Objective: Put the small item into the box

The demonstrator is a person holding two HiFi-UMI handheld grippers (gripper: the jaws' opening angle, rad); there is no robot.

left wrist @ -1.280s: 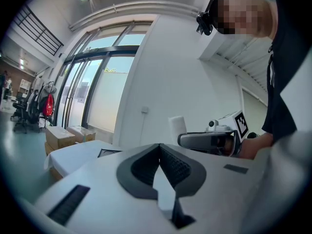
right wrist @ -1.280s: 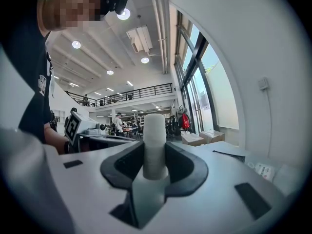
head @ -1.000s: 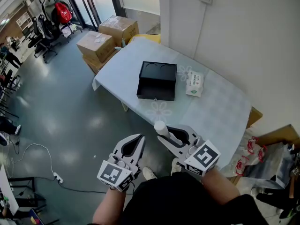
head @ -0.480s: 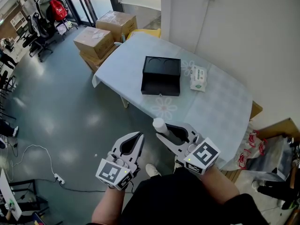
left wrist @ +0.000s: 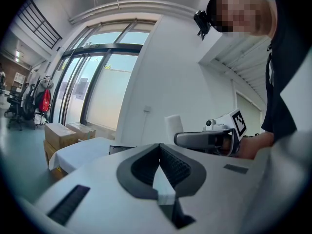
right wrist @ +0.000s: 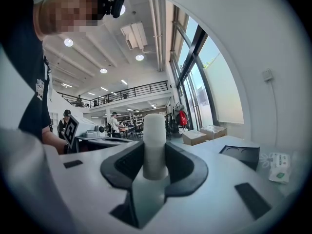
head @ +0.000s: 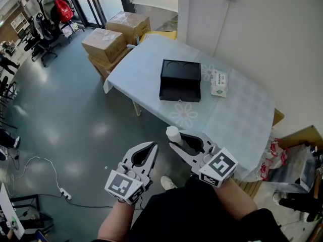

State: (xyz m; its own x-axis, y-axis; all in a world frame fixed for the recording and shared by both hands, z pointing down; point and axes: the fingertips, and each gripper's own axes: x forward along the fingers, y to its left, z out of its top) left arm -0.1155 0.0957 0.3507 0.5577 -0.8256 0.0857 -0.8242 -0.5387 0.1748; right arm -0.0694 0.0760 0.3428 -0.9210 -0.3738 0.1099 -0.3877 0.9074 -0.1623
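Up front in my right gripper (head: 176, 141): fingers clamped on small white cylinder (head: 173, 134), upright. At 12 o'clock, well apart, black box (head: 179, 94) on surface (head: 237, 110). My left gripper (head: 149, 149): fingers pressed together, empty. Risk: grip sits low on the cylinder, so it could tilt or slip out in transit.

The white cylinder's (right wrist: 154, 130) lower end is hidden between the right gripper's (right wrist: 155, 154) jaws. Print on the packet (head: 219, 83) (by the table's (head: 242, 116) far edge) is too small to read; the black box's (head: 180, 79) inside seems too dark to make out.
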